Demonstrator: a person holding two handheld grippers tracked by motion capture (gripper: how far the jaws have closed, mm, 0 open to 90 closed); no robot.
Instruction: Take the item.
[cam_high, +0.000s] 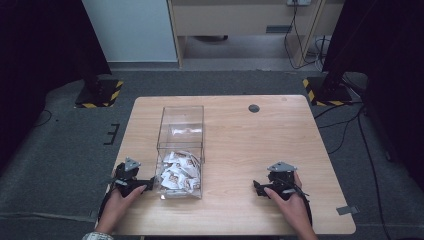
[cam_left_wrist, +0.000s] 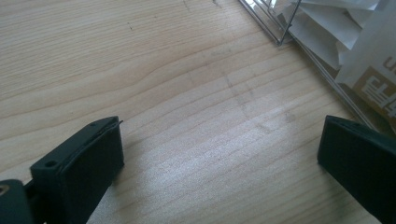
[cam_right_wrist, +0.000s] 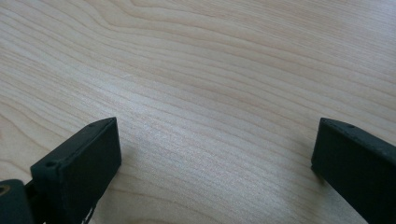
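A clear plastic box (cam_high: 181, 120) stands on the wooden table (cam_high: 250, 140), left of centre, with several white and brown packets (cam_high: 179, 172) heaped in its near end. My left gripper (cam_high: 131, 176) rests on the table just left of the box's near corner, held by a hand. In the left gripper view its jaws stand wide apart over bare wood, so the left gripper (cam_left_wrist: 219, 154) is open, with the box corner (cam_left_wrist: 285, 32) and packets (cam_left_wrist: 364, 70) at the upper right. My right gripper (cam_high: 278, 181) sits near the front right, and the right gripper (cam_right_wrist: 215, 154) is open over bare wood.
A small dark round cap (cam_high: 254, 108) is set in the table near its far edge. Black stands with yellow-striped bases (cam_high: 97, 95) flank the table on the grey floor. Cables (cam_high: 350, 125) trail on the right.
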